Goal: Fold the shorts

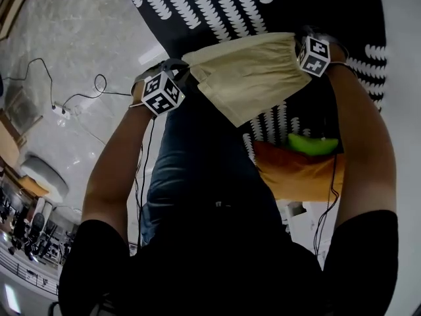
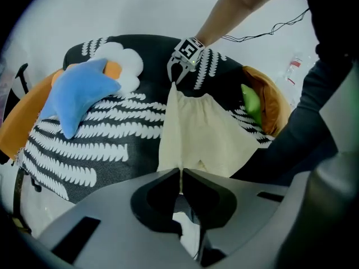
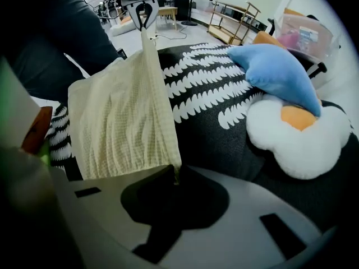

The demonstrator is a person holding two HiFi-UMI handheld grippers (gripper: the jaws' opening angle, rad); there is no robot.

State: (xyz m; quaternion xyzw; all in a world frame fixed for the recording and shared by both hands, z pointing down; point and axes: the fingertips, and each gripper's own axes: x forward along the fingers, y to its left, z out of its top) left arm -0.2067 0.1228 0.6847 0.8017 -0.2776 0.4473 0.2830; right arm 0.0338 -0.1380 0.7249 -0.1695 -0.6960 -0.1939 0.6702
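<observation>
Black cover with white leaf print [image 2: 101, 150] is spread underneath. Cream shorts [image 1: 253, 78] are held up over it, stretched between both tools. A blue star cushion [image 2: 78, 91] is laid farther back. Left gripper [image 2: 180, 179] is clamped on one shorts corner, right gripper [image 3: 175, 175] on the other.

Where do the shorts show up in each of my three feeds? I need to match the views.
Head view: the shorts are upper centre, stretched between the left gripper and the right gripper.
Left gripper view: shorts in the centre, running from the far gripper down to the near jaws.
Right gripper view: shorts left of centre, pinched at the near jaws.
Shared landmark: the black cover with white leaf print, behind the shorts in all three.
</observation>
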